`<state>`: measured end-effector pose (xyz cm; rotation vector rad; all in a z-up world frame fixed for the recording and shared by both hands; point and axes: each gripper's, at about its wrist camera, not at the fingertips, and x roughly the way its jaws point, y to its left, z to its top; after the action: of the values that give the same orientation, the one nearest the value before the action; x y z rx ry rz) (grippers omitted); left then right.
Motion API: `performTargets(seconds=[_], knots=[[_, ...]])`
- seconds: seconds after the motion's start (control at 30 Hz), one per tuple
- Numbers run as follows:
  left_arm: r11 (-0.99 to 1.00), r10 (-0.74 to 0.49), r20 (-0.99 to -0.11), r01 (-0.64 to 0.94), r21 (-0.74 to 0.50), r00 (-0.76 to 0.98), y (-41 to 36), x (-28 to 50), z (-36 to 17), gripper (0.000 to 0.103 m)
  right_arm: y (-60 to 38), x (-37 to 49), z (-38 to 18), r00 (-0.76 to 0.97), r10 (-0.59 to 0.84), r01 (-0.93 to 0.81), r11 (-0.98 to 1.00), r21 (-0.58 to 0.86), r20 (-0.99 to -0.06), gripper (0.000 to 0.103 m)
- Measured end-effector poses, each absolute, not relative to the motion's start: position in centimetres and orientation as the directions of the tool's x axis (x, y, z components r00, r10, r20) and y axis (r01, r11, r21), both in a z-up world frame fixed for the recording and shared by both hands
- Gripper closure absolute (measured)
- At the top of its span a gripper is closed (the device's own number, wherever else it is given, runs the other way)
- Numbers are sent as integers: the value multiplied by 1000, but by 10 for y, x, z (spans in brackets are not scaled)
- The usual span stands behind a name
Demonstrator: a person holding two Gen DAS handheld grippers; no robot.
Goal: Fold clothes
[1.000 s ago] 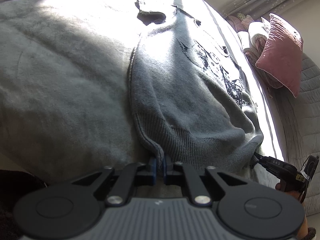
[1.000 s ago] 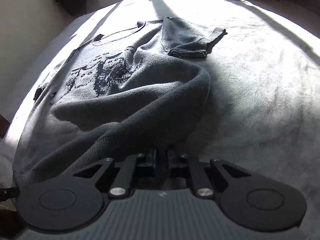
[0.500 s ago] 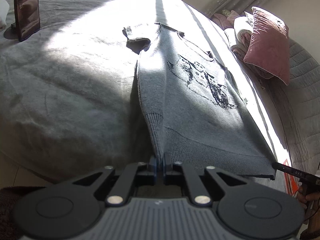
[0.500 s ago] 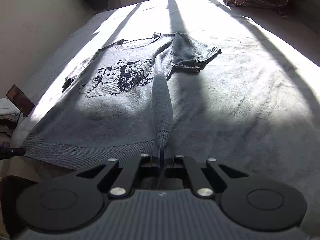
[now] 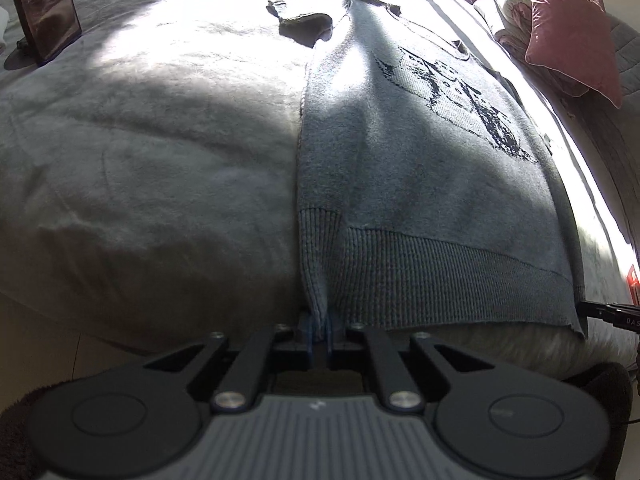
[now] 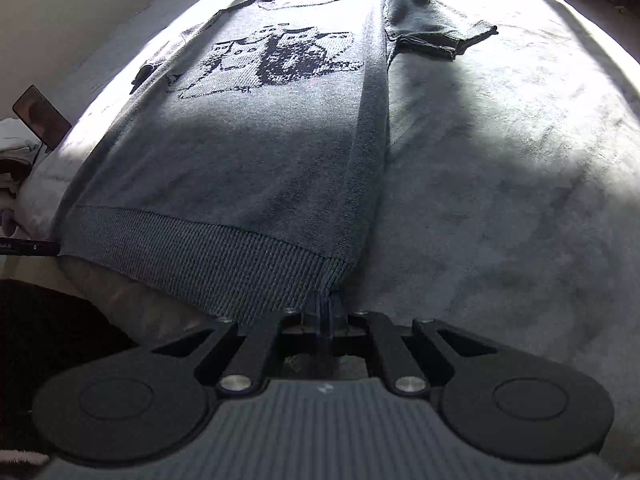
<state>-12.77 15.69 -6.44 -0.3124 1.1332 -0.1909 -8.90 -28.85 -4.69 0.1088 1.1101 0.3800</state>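
Observation:
A grey short-sleeved knit sweater [image 5: 400, 160] with a dark printed picture lies face up and stretched flat on the bed; it also shows in the right wrist view [image 6: 248, 152]. My left gripper [image 5: 319, 330] is shut on the left corner of its ribbed hem at the bed's near edge. My right gripper [image 6: 328, 312] is shut on the right hem corner. The right gripper's tip shows in the left wrist view [image 5: 608, 314], and the left gripper's tip in the right wrist view [image 6: 28, 247]. One sleeve [image 6: 436, 32] lies folded on the bed.
The sweater rests on a grey plush bedspread [image 5: 152, 152]. A pink pillow [image 5: 568, 28] and bundled bedding lie at the far right. A dark upright phone-like object [image 5: 46, 20] stands at the far left; it also shows in the right wrist view [image 6: 40, 116].
Both grippers pulled the hem back toward the bed's near edge. The rumpled, bunched sweater is now stretched flat, hem straight between the grippers.

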Motion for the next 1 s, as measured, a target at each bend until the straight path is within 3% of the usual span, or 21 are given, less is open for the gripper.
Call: performTargets(seconds=[0.03, 0.1, 0.17, 0.2, 0.23, 0.3, 0.6, 1.0], knots=[[936, -322, -854, 4, -351, 410, 159, -127, -64, 96, -293, -86, -49, 381, 385, -239, 919, 313, -841, 89], [924, -360, -844, 26, -382, 397, 164, -123, -61, 84, -303, -79, -49, 369, 446, -222, 894, 389, -815, 89], [905, -405, -829, 39, -424, 385, 170, -117, -56, 61, -315, -69, -48, 364, 496, -190, 868, 458, -788, 87], [899, -416, -820, 44, -435, 393, 173, -114, -53, 58, -319, -64, -47, 368, 514, -172, 856, 487, -775, 81], [898, -417, -812, 45, -438, 408, 175, -110, -50, 54, -324, -58, -46, 377, 526, -152, 847, 510, -762, 65], [900, -407, -797, 44, -434, 447, 178, -98, -42, 47, -333, -45, -43, 413, 533, -118, 836, 537, -739, 50], [887, -380, -740, -7, -461, 554, 163, -21, -27, 43, -362, 25, -49, 553, 474, 35, 808, 588, -685, 50], [854, -446, -628, 93, -512, 638, 79, 37, -46, 37, -380, 84, -66, 691, 370, 172, 750, 639, -621, 50]])
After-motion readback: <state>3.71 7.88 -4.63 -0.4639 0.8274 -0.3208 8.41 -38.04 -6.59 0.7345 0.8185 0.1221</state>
